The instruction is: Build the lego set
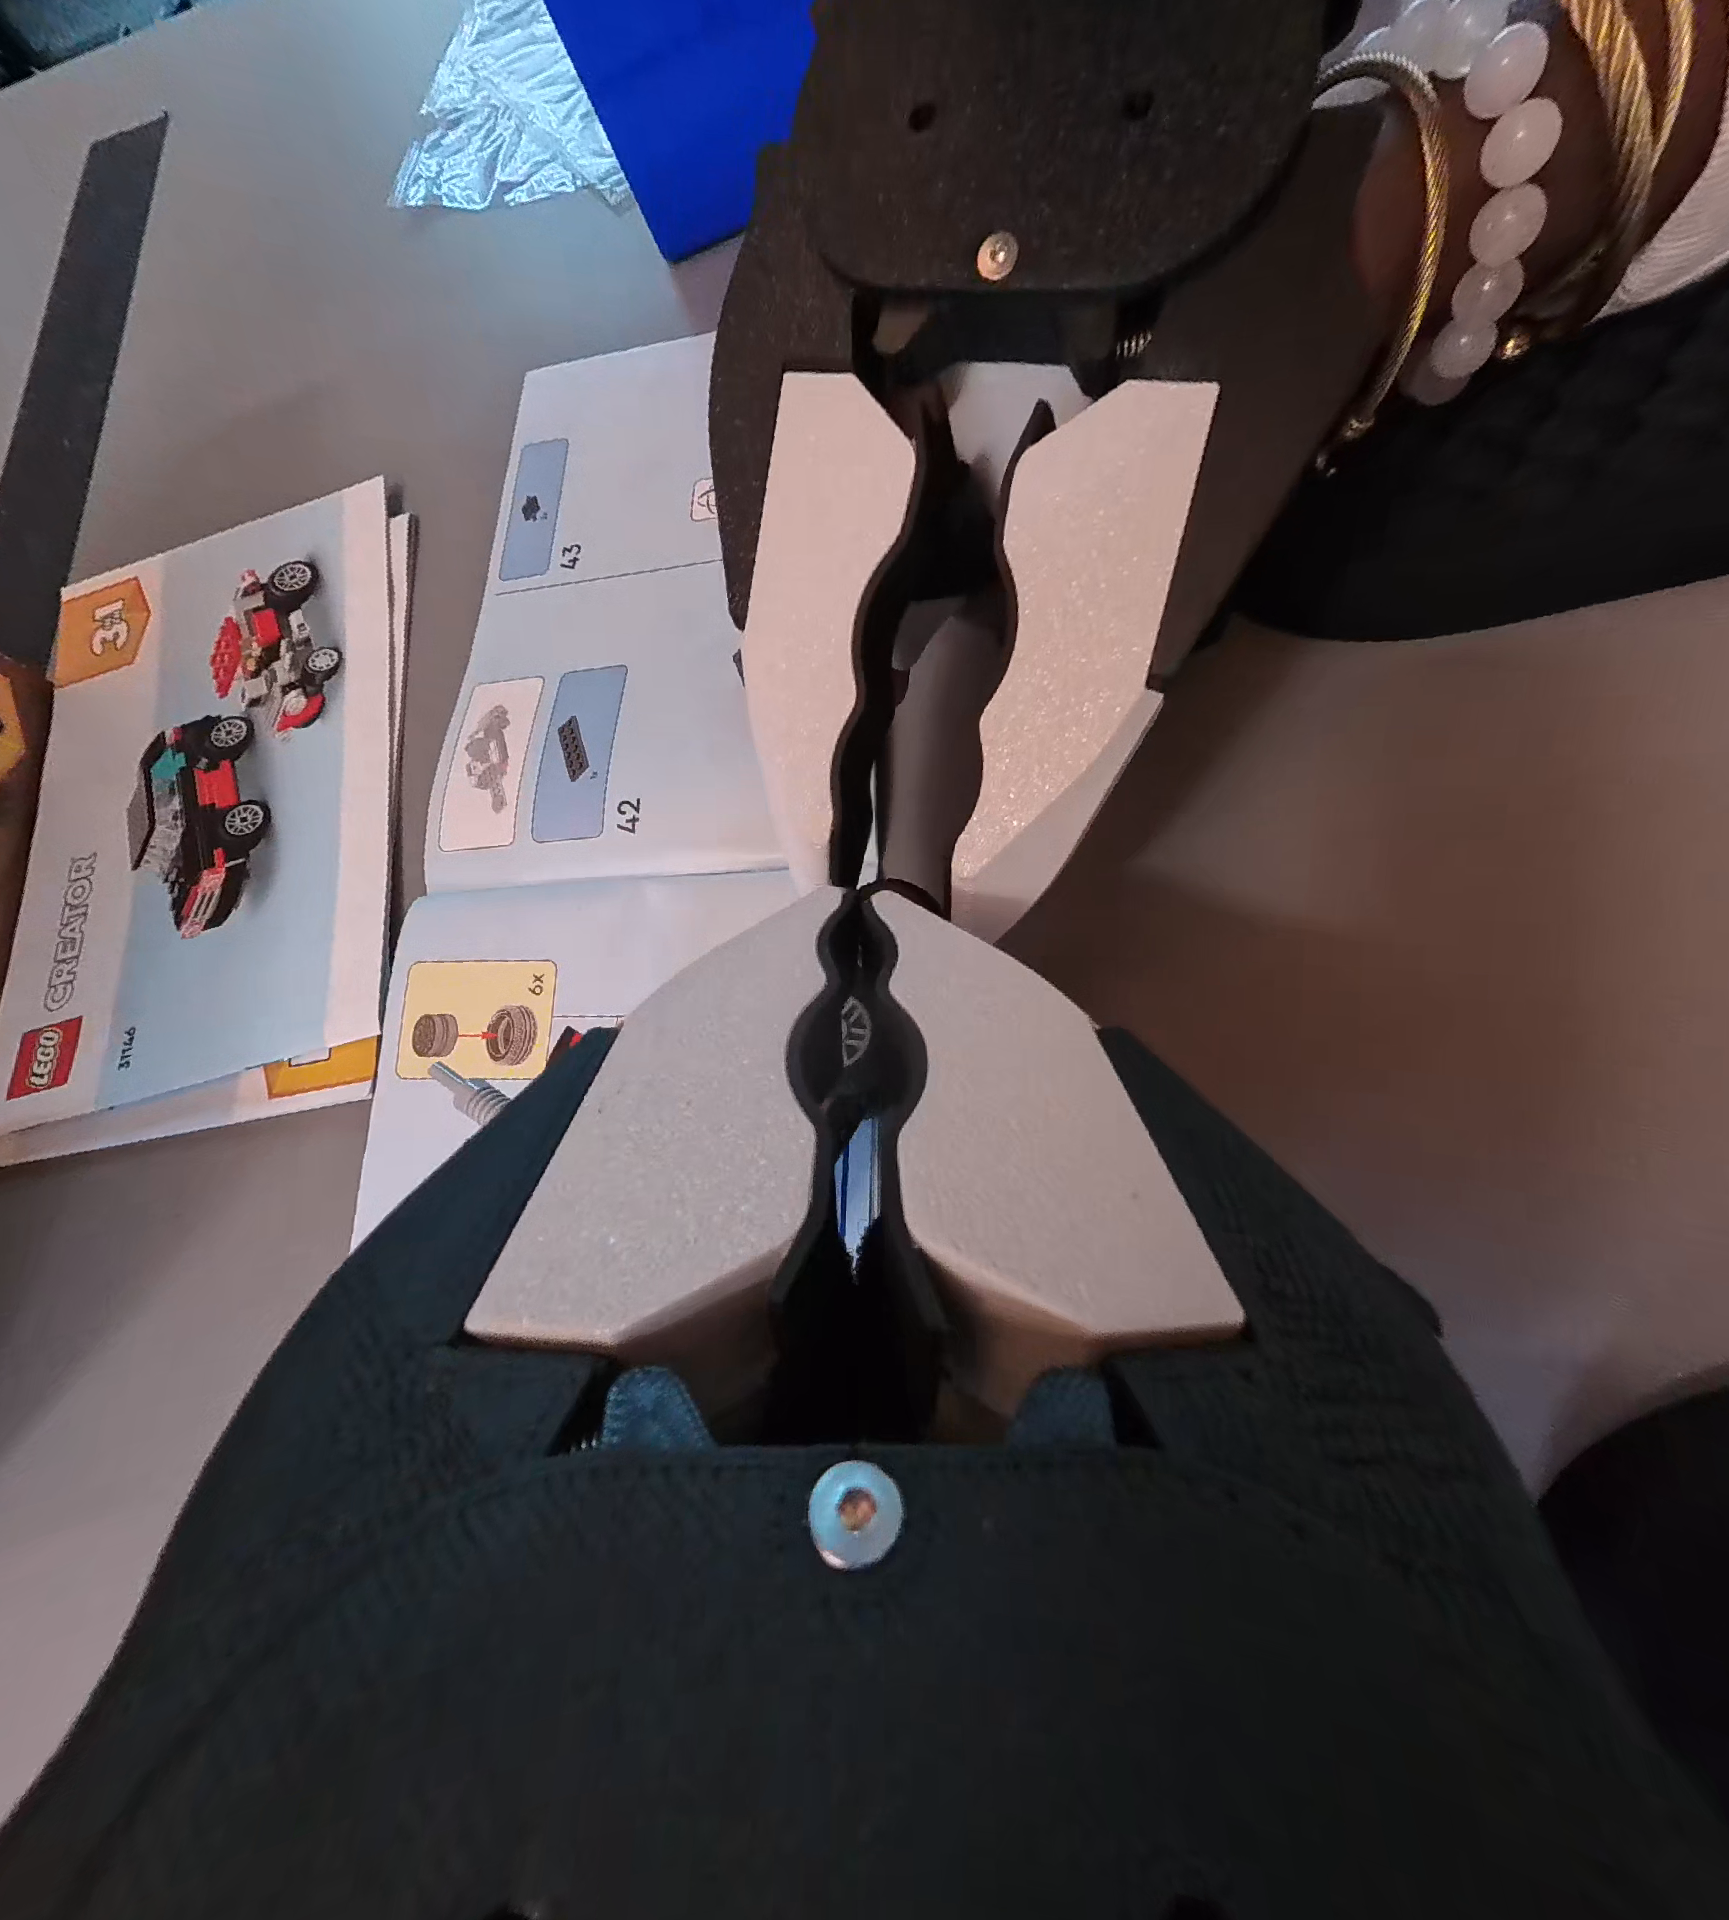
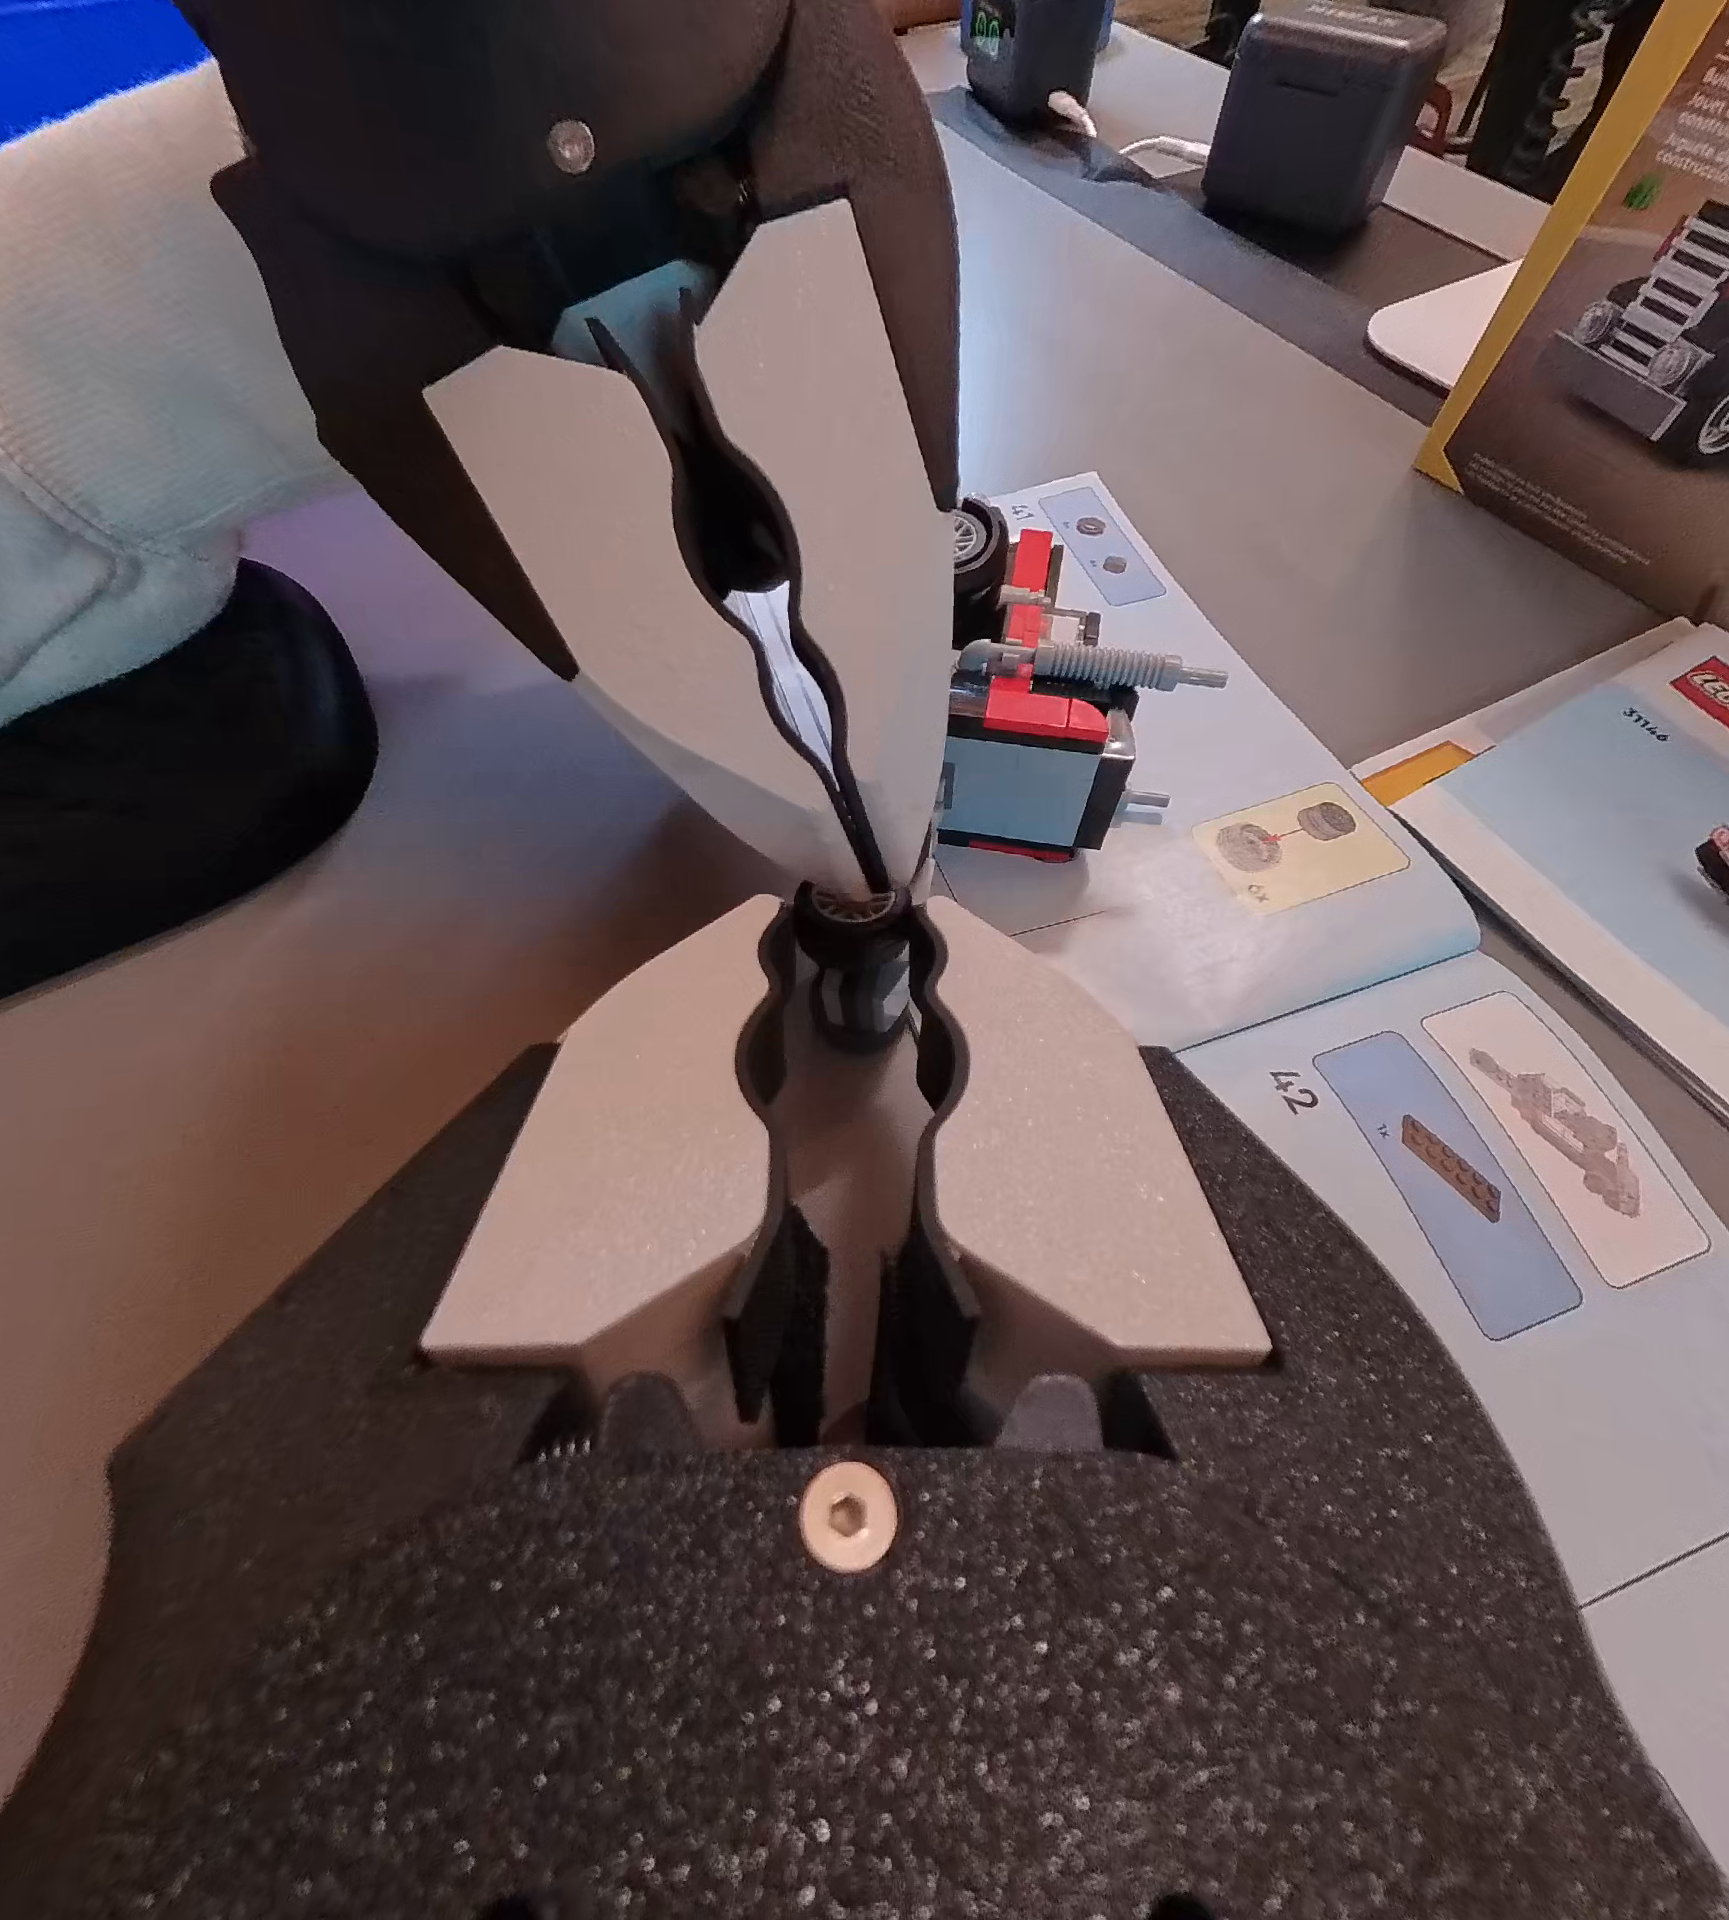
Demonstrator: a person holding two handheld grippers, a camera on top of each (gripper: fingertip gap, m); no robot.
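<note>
My left gripper (image 1: 855, 904) is shut on a small black wheel with a grey spoked rim (image 1: 855, 1039), held in the round notch of its pads. My right gripper (image 2: 860, 925) is shut on a small grey-and-black wheel piece (image 2: 855, 987) near its tips. The two grippers meet tip to tip above the table; the right gripper (image 1: 865, 878) comes in from the top of the left wrist view, the left gripper (image 2: 875, 878) from the top of the right wrist view. The partly built red, black and pale blue truck (image 2: 1036, 727) stands on the open instruction booklet (image 2: 1359, 1039) just behind the tips.
The open booklet (image 1: 611, 623) lies on the grey table, with a closed booklet (image 1: 205, 831) beside it. The set's box (image 2: 1618, 260) stands at the back right, with dark devices (image 2: 1307, 114) behind. A crumpled plastic bag (image 1: 507, 125) and a blue object (image 1: 694, 104) lie farther off. A braceleted wrist (image 1: 1504, 208) holds the right gripper. My two grippers' fingertips are within a few centimetres of each other.
</note>
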